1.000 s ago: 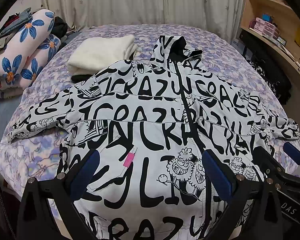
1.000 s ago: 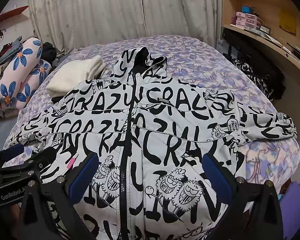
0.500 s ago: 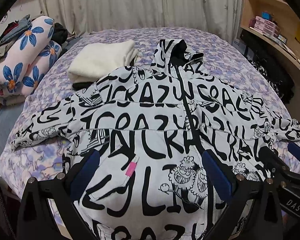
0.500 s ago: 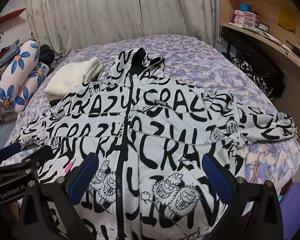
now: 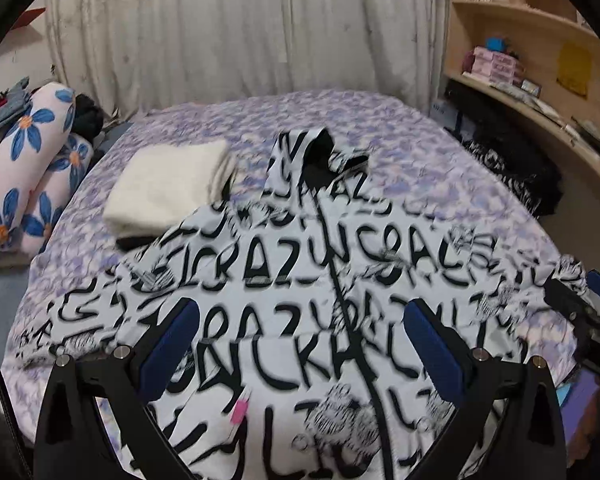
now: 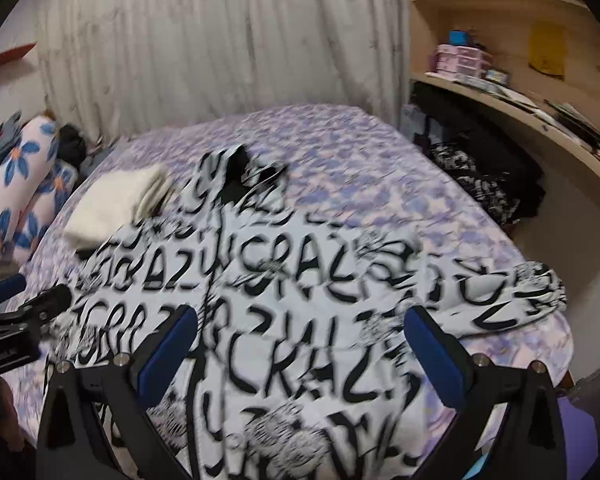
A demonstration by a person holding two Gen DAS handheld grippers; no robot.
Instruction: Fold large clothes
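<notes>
In the left wrist view, the left gripper (image 5: 300,344) hung with its jaws wide apart and nothing between them, above the near part of the printed jacket (image 5: 284,280). The jacket lay front up on the bed (image 5: 400,152), zipped, hood toward the far end, both sleeves spread out sideways. No fold looked started. A folded white garment (image 5: 164,184) lay at the far left, just beside the jacket's shoulder. The jacket's hem was cut off by the frame, and motion blur smeared its print.

In the right wrist view, the right gripper (image 6: 300,344) was likewise wide open and empty over the jacket (image 6: 300,280). The right sleeve (image 6: 500,296) reached the bed's right edge. Sleeves, body and hood were all left to fold. The near hem was again out of frame and blurred.
</notes>
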